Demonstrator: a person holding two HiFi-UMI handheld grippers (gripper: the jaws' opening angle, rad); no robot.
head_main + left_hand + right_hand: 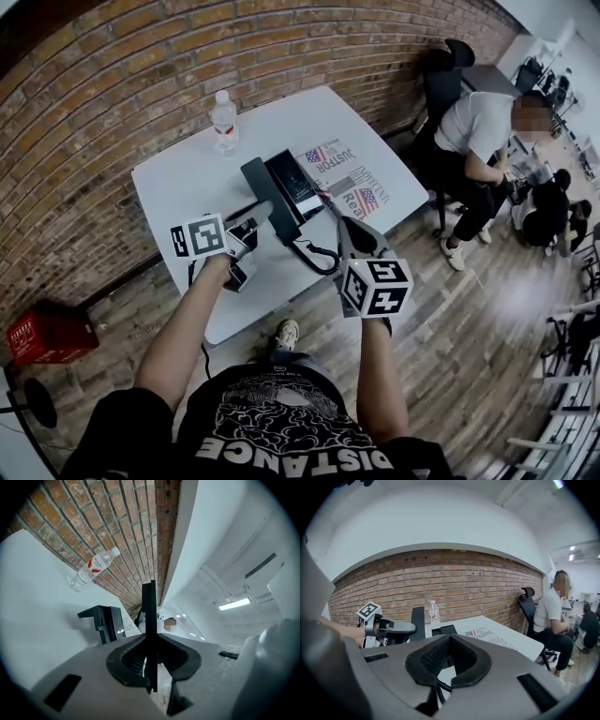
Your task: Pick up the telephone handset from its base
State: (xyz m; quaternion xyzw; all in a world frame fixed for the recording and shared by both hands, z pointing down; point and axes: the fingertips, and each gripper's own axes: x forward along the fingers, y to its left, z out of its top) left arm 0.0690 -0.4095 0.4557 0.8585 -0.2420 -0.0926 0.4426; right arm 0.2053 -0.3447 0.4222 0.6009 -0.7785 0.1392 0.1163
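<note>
1. White rectangular table point(183, 192): it carries the telephone. A clear plastic water bottle point(223, 122) stands near the far edge, well apart from the work.
2. Black desk telephone base point(298, 183): it sits mid-table and nothing holds it down. Judgement: lift straight up, so that the cord does not drag the base.
3. Black slab-shaped plastic telephone handset point(417, 620): it is off the base and stands on end just beside the base's left side. It is matt, flat and straight-sided, and very narrow when seen edge-on. Whether its lower end touches the table cannot be told.
4. Left tool point(254, 219): it is clenched on the handset, with one pad on each flat face. Most of the slab rises beyond the pads. Judgement: the long free end may swing, so firm pressure and a slow, steady rise are advised.
5. Right tool point(345, 225): its jaws are together on nothing. It hovers near the table's near edge.
6. Black coiled cord point(317, 257): it loops just beside the right tool. Judgement: watch its slack while raising the handset.
</note>
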